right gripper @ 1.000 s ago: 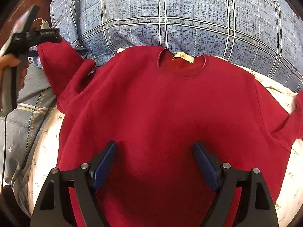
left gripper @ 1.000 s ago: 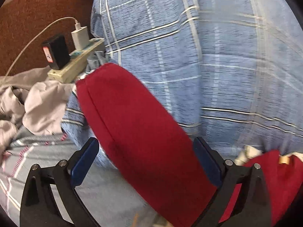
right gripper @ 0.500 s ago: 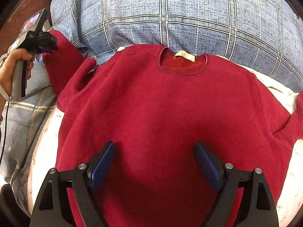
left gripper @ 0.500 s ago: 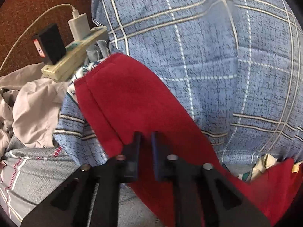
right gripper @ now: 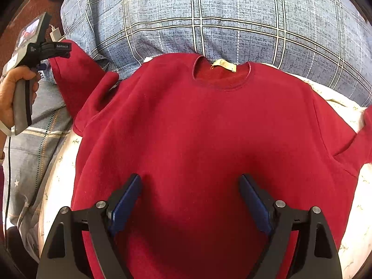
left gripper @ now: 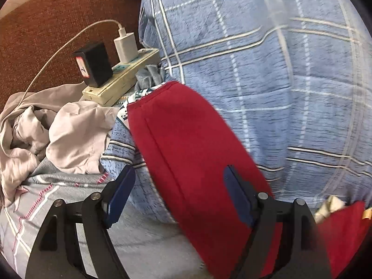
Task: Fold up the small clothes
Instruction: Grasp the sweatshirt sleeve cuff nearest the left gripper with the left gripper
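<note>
Sweater (right gripper: 209,127) flat, left hand-held gripper (left gripper: 179,195) opening

Bright daylight, soft shadows, motion blur in left view, fisheye-warped dark corners

Sweater (right gripper: 197,127) flat on bed, pillow (right gripper: 232,18) behind collar.

Matt red fleece sweater (right gripper: 209,125) on woven plaid cloth pillow (right gripper: 232,18).
</note>
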The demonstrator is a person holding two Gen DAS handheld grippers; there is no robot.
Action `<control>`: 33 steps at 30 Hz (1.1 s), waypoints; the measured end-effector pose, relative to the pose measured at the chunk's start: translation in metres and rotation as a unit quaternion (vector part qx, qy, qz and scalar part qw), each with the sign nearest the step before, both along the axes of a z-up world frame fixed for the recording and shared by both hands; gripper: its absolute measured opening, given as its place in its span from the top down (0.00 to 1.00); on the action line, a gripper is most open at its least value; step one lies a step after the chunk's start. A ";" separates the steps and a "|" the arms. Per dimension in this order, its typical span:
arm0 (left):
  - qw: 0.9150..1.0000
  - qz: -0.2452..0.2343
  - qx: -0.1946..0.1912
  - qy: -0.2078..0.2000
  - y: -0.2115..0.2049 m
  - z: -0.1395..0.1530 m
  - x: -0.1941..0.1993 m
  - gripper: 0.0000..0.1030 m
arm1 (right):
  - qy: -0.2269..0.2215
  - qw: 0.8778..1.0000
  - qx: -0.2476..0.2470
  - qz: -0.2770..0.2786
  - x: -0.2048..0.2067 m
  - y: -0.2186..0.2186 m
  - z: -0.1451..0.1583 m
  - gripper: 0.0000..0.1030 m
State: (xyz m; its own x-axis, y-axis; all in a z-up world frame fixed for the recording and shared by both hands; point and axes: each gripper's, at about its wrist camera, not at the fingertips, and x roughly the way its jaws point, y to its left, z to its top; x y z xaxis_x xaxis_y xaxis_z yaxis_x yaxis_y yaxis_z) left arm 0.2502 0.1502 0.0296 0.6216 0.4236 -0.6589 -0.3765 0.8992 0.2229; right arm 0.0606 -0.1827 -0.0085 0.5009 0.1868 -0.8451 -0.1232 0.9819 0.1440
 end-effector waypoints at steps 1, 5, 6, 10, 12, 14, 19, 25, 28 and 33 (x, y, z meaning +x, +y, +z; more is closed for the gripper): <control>1.000 0.005 0.001 0.004 0.001 -0.002 0.000 0.24 | 0.000 1.000 -0.003 0.001 0.000 0.001 0.000 0.15; 1.000 -0.005 -0.018 0.010 0.009 -0.008 0.007 0.29 | -0.002 1.000 -0.016 0.007 0.002 0.006 -0.002 0.13; 1.000 0.002 -0.002 0.007 0.010 -0.008 0.008 0.30 | -0.003 1.000 -0.016 0.007 0.002 0.006 -0.002 0.13; 0.999 -0.008 0.028 -0.024 -0.008 0.001 -0.010 0.30 | -0.004 1.000 -0.014 0.008 0.003 0.005 -0.003 0.12; 0.999 -0.024 0.040 -0.011 -0.012 -0.001 -0.004 0.30 | -0.004 1.000 -0.014 0.007 0.003 0.006 -0.004 0.12; 0.999 -0.008 0.042 0.006 -0.006 -0.004 0.005 0.30 | -0.004 1.000 -0.018 0.008 0.003 0.007 -0.003 0.12; 1.000 0.021 0.023 0.001 0.010 -0.003 0.013 0.30 | -0.002 1.000 -0.010 0.013 0.001 0.003 -0.004 0.12; 0.999 0.036 0.010 0.008 0.026 -0.015 0.018 0.30 | -0.003 1.000 -0.014 0.012 0.001 0.005 -0.004 0.11; 1.000 0.021 0.021 0.008 0.032 -0.018 0.033 0.30 | -0.003 1.000 -0.019 0.014 0.002 0.007 -0.005 0.10; 1.000 0.002 0.004 0.005 0.031 -0.014 0.040 0.85 | -0.002 1.000 -0.014 0.012 0.003 0.005 -0.005 0.10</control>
State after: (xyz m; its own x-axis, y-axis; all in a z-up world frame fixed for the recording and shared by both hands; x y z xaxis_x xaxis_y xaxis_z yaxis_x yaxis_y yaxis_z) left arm 0.2898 0.1815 0.0153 0.6130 0.4307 -0.6623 -0.3775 0.8961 0.2333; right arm 0.0632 -0.1774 -0.0139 0.5008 0.1755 -0.8476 -0.1472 0.9822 0.1164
